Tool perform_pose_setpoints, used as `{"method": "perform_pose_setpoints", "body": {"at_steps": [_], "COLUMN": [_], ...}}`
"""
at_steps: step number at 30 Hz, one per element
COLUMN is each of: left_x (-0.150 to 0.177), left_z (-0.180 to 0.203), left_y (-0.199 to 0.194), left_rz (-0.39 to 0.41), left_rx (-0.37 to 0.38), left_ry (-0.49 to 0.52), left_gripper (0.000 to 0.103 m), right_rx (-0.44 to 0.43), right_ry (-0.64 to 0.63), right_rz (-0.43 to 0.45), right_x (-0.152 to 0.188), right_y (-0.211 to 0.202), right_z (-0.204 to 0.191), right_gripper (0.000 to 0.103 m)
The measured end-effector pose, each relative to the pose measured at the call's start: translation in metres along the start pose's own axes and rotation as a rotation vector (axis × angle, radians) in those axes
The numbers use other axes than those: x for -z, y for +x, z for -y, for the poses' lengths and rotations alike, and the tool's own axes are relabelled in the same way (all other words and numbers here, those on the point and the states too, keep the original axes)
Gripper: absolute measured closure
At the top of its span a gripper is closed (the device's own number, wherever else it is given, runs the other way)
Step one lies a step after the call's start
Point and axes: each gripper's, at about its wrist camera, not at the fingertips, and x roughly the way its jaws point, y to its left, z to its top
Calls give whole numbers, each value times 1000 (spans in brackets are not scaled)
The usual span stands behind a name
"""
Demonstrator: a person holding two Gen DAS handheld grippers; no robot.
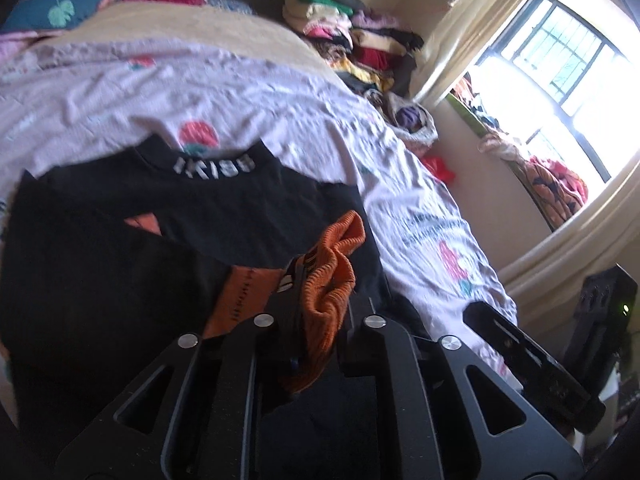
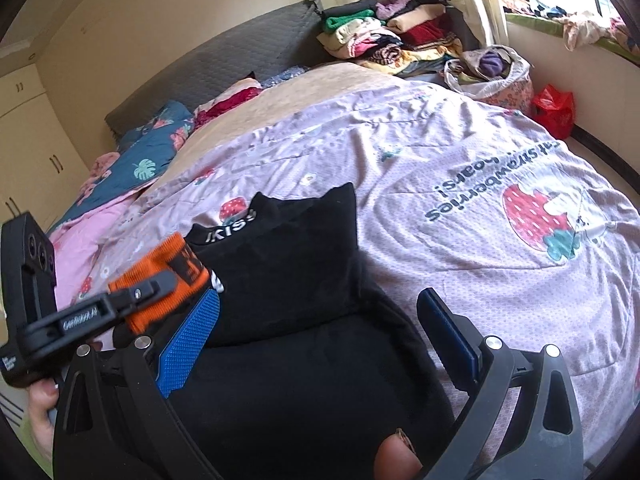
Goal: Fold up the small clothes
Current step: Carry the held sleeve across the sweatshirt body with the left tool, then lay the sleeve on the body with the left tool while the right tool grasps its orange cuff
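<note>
We see a black shirt [image 2: 288, 264] with white letters on its collar, mid-frame. At centre left, an orange ribbed cuff [image 2: 160, 276] carries a black patch. The bedsheet [image 2: 460, 168] is pale lilac, printed with red strawberries and dark lettering at right. A teal pillow [image 2: 132, 168] with mint leaves lies at left. The right gripper's fingers [image 2: 188, 340] have blue dotted pads on black. The left gripper [image 1: 320, 300] is black with silver bolts. A red bag [image 2: 554, 110] sits upper right.
</note>
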Motion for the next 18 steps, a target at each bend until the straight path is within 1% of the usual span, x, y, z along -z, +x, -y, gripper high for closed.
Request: {"method": "perform_pose_setpoints", "body": {"at_steps": [1,2,3,6,7,9,10,11,12,13,15,16,17,18], "left_x": [1,2,3,1,0,-3,-4,-5,-7,-7,-9,-9,-10,-11], "left_z": [1,1,1,-2,-5,-13,-21,-27,-36,-49,-66,-79,-89,-97], "left_y": [3,3,3,-3,-8,-16,-21,-25,-29,-36,-45,-52,-58,-63], "left_rz": [-18,-21,-23,-10,3,31,49,59,72,89,113,130,142,150], "left_rx": [9,12,19,9,-7,-57,-96,-122,-154,-197,-250,-290,-314,-330], "left_ry": [4,2,-2,-3,-3,1,0,-5,-14,-33,-55,-73,-88,-101], "left_gripper": [82,70,64,61,61,60,59,52,48,48,48,48,47,47], "right_rx": [4,7,8,-1,-13,-46,-64,-81,-93,-110,-129,-123,-116,-112], "right_ry": [6,11,15,25,23,4,-14,-33,-45,-62,-79,-81,-82,-83], "right_rz": [-3,-6,-9,-22,-33,-65,-83,-99,-112,-138,-175,-191,-204,-219], "right_x": [0,0,0,1,3,6,9,12,15,19,26,29,33,36], "right_y": [1,2,3,7,9,16,21,24,27,33,44,50,55,61], "right_z": [3,5,7,11,10,4,-1,-7,-12,-18,-27,-31,-33,-35], "right_gripper": [5,5,5,5,5,5,6,8,19,27,32,35,37,41]}}
